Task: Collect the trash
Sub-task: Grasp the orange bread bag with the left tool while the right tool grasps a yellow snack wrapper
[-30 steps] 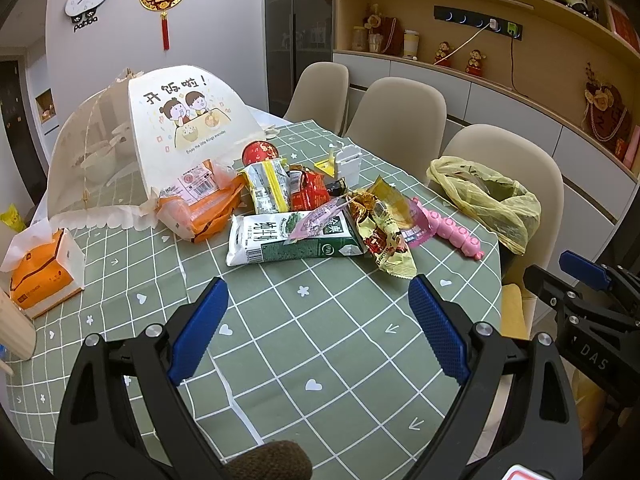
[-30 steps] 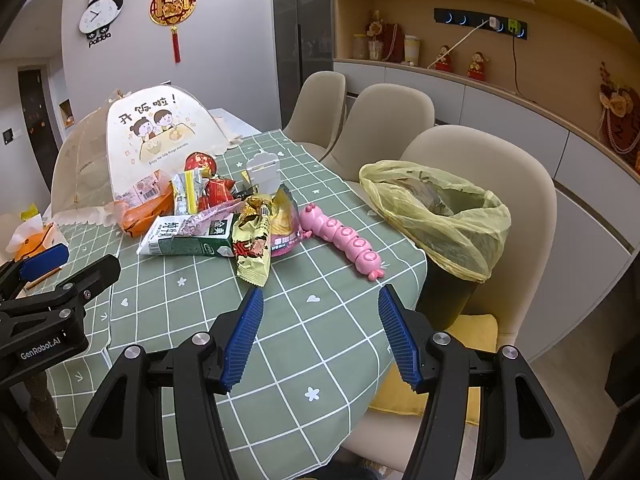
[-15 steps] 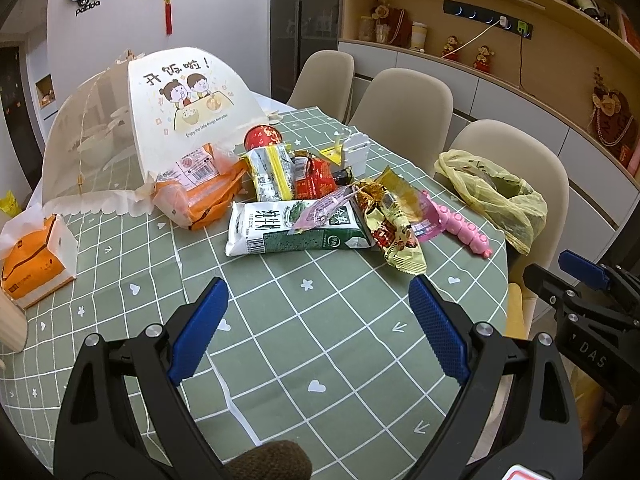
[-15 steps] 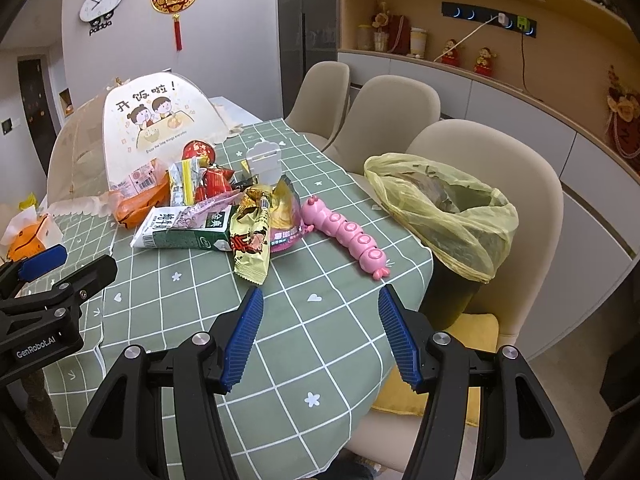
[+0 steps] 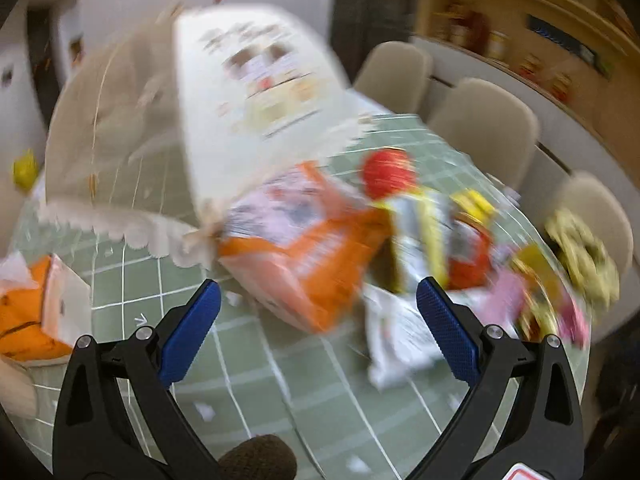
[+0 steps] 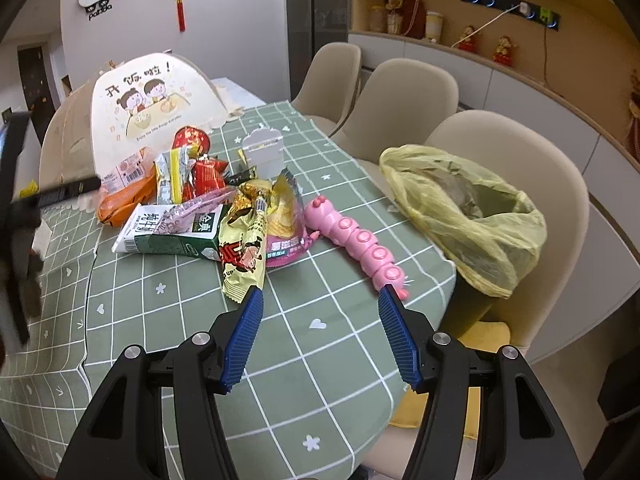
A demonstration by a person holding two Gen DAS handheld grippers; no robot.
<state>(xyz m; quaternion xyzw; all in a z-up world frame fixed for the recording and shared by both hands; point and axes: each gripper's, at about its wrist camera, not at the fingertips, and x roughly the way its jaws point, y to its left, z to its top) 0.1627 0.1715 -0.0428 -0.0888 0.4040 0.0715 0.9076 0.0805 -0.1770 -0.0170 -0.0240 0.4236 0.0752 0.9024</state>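
Step in hand, as judged: approach, nothing picked yet.

Left gripper [image 5: 318, 312]: jaws wide apart, empty. Its view is motion-blurred; it points at the orange bag [image 5: 304, 256], which lies just ahead between the 2 fingers and touches neither, as far as the blur allows.

Right gripper [image 6: 320, 334]: jaws wide apart, empty, hovering over bare tablecloth [image 6: 160, 320] near the table edge.

Trash sits in 1 heap mid-table: milk carton [image 6: 168, 232], yellow wrapper [image 6: 244, 252], pink chip bag [image 6: 286, 220], red packets behind. The pink toy [image 6: 360, 244] lies beside the heap; probably not trash.

Yellow bin bag [image 6: 468, 216] stands open off the table's right edge, in front of a chair.

Next move calls for: left gripper to settle, close on the orange bag's loose edge, then carry it across to the bin bag. The right could take the yellow wrapper, the nearest piece.
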